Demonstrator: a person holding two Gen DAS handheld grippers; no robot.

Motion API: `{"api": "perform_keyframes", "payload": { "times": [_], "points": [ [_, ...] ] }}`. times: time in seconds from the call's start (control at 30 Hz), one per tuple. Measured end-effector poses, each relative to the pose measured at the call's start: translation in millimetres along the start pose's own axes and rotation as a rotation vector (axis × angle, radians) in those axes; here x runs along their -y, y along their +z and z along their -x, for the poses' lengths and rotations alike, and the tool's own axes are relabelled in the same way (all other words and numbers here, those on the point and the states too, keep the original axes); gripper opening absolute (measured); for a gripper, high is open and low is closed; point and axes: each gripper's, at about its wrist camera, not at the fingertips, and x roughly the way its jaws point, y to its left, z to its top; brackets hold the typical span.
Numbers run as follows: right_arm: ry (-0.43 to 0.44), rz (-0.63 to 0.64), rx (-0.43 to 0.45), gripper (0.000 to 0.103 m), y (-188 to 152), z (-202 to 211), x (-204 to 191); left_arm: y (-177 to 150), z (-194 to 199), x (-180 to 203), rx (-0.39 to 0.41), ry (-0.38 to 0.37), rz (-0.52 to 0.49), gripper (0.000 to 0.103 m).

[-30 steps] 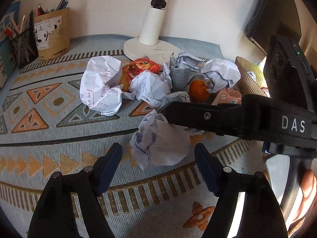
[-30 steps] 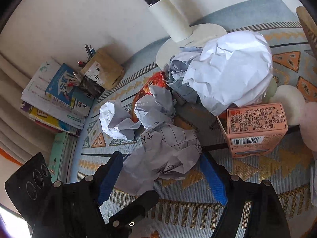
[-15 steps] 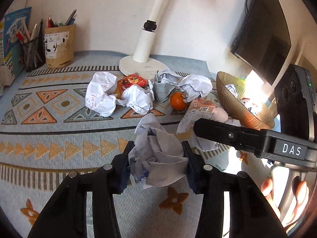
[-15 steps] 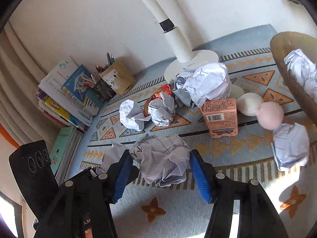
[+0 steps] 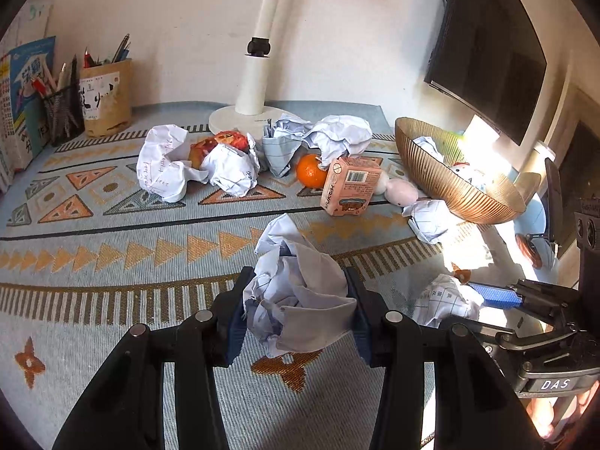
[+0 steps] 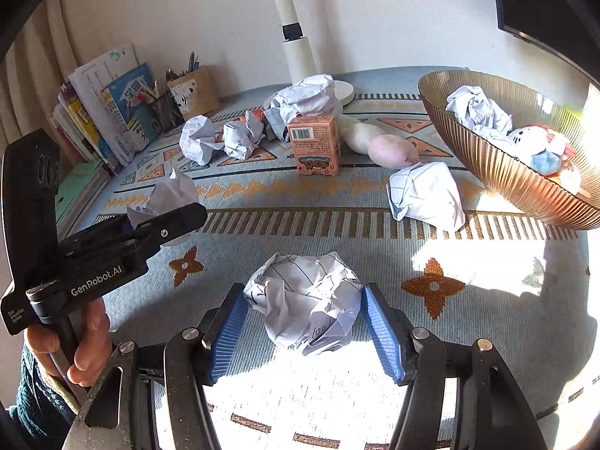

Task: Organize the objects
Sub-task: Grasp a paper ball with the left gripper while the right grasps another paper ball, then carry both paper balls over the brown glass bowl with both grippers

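Note:
My left gripper (image 5: 298,313) is shut on a crumpled paper ball (image 5: 296,300) and holds it above the patterned cloth. It also shows at the left of the right wrist view (image 6: 165,221). My right gripper (image 6: 305,322) is shut on another crumpled paper ball (image 6: 305,307), seen too in the left wrist view (image 5: 446,300). A gold ribbed bowl (image 6: 498,172) at the right holds paper balls and a plush toy (image 6: 536,142). Several more paper balls (image 5: 165,165) lie near the lamp base, and one (image 6: 425,195) lies beside the bowl.
A pink carton (image 5: 350,185), an orange (image 5: 310,170), a snack packet (image 5: 221,142) and pale egg shapes (image 6: 390,146) lie among the papers. A white lamp (image 5: 249,93) stands at the back. Pen holders (image 5: 105,101) and books (image 6: 108,105) are far left. A monitor (image 5: 487,48) hangs right.
Both grippers have pulled back and up from the pile with their paper balls held. The right gripper closed tighter on its ball and moved right, toward the bowl.

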Motion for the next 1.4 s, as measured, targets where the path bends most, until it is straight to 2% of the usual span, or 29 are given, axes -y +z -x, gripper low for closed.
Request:
{"api": "perform_keyframes", "payload": {
  "times": [0.07,0.27,0.47,0.5,0.57,0.67,0.77,0.8,0.9,1.03,1.13,1.23,1.3,1.4],
  "points": [
    [0.009,-0.011,0.011,0.073,-4.5,1.7,1.7,0.2,-2.8,-2.8,-0.016,0.005,0.012,0.044],
    [0.029,-0.018,0.008,0.073,-10.9,0.3,-2.6,-0.8,-3.2,-3.2,-0.017,-0.007,0.020,0.044],
    [-0.003,-0.071,0.019,0.073,-1.7,-11.6,-0.3,-1.2,-2.8,-4.4,-0.017,-0.008,0.028,0.044],
    [-0.006,-0.081,0.017,0.072,-0.6,-14.3,0.9,-1.2,-3.1,-4.5,-0.018,-0.007,0.028,0.044],
    [-0.003,-0.090,0.020,0.061,0.3,-17.2,2.6,-1.1,-3.4,-4.2,-0.019,-0.007,0.026,0.044],
    [0.010,-0.083,0.036,0.059,-1.1,-13.0,2.4,-0.9,-4.0,-3.1,-0.022,-0.004,0.020,0.044],
    [-0.016,-0.064,0.075,0.058,-1.4,3.9,4.0,-1.0,-2.9,4.0,-0.022,0.018,-0.007,0.044],
    [-0.023,-0.066,0.098,0.058,1.0,14.9,6.5,-0.6,-2.2,9.7,-0.027,0.022,-0.020,0.044],
    [-0.057,-0.078,0.206,0.058,19.4,60.9,25.1,11.7,7.5,39.9,-0.009,-0.038,-0.065,0.044],
    [-0.164,-0.140,0.400,0.059,53.9,132.2,60.8,58.9,24.4,101.9,0.089,-0.120,-0.159,0.044],
    [-0.249,-0.239,0.510,0.059,75.8,170.3,95.8,97.9,15.2,144.1,0.113,-0.189,-0.200,0.044],
    [-0.312,-0.330,0.525,0.059,92.6,177.8,133.3,125.1,-9.7,176.6,0.109,-0.206,-0.224,0.044],
    [-0.315,-0.384,0.466,0.059,98.7,163.8,160.0,134.9,-34.0,190.9,0.078,-0.229,-0.223,0.044],
    [-0.305,-0.469,0.348,0.059,93.6,129.8,193.7,134.3,-75.4,201.5,0.020,-0.224,-0.196,0.044]
  ]
}}
